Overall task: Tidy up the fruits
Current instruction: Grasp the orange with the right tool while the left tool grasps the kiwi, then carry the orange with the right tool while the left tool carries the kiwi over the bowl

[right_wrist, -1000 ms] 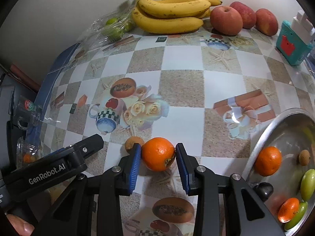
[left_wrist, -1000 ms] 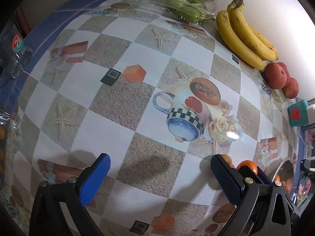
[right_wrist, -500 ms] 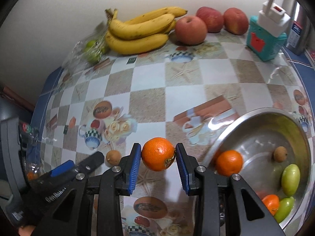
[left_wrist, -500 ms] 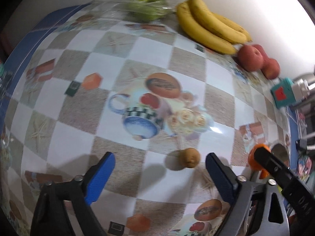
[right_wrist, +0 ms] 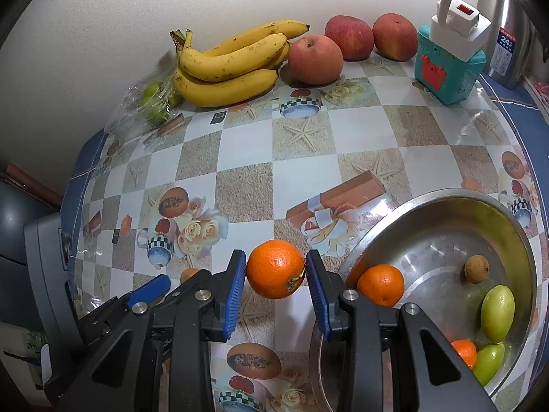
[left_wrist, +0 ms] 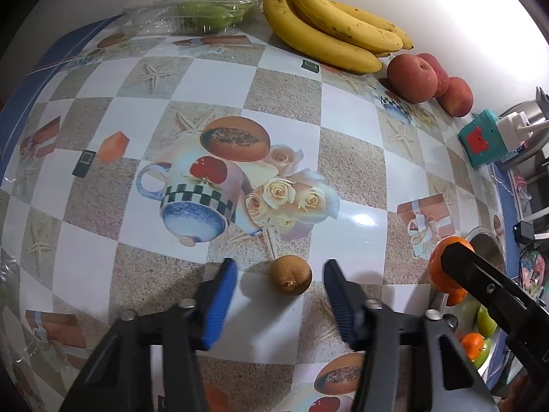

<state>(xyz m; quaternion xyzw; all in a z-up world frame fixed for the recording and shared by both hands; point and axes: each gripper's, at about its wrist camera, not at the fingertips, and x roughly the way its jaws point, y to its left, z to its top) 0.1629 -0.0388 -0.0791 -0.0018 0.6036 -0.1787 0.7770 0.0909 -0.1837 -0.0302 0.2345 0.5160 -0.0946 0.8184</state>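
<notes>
Left wrist view: the left hand-held gripper (left_wrist: 279, 290) is closing around a small brown fruit (left_wrist: 290, 274) that sits on the table (left_wrist: 350, 144); the blue pads (left_wrist: 219, 304) flank it with gaps on both sides, not yet pressing.
Right wrist view: the right hand-held gripper (right_wrist: 276, 279) is clamped on an orange (right_wrist: 275, 269), held just beside the rim of the steel bowl (right_wrist: 507, 216).
Done: the bowl already holds an orange, a small brown fruit, two green fruits and another small orange.
Left, by my judgement: drop the held orange in, then the brown fruit; bananas (right_wrist: 226, 63), apples (right_wrist: 315, 59) and the bagged green fruit (right_wrist: 154, 103) sit by the wall, unsorted.
</notes>
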